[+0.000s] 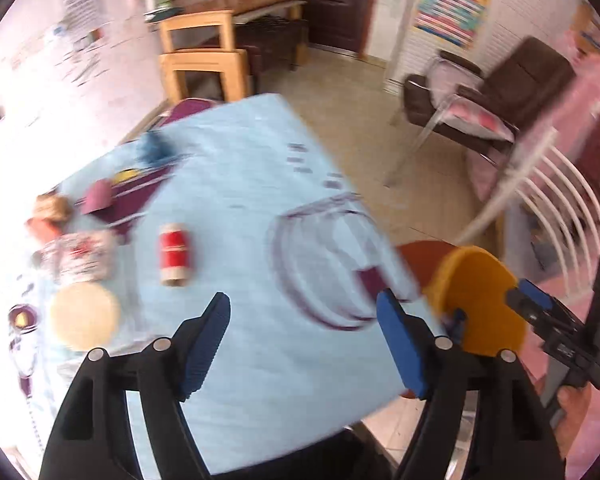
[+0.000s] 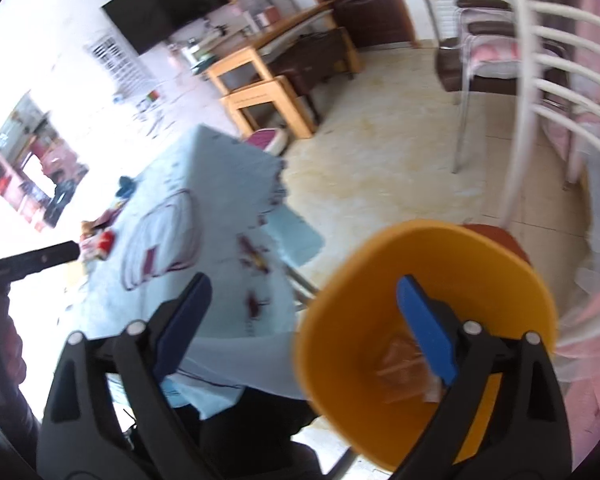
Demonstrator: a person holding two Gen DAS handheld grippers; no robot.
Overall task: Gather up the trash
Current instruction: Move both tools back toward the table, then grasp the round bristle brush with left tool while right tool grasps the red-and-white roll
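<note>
Your left tongs [image 1: 304, 344] are hovering released over the bench [image 1: 260, 184]; your right tongs [image 2: 304, 320] are gaping, one finger inside the light, stiff bin [image 2: 424, 320], best gripped at its rim.

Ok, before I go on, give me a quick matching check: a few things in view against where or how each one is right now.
Things:
1. spool
2. bin
3. wrapper
4. left gripper

Place or state:
A. lying inside the orange container
B. on its side on the blue cloth
C. jaws open, empty, over the cloth
D. off the table's edge, near the white chair

Pairs: 1-B, 2-D, 3-A, 4-C
</note>
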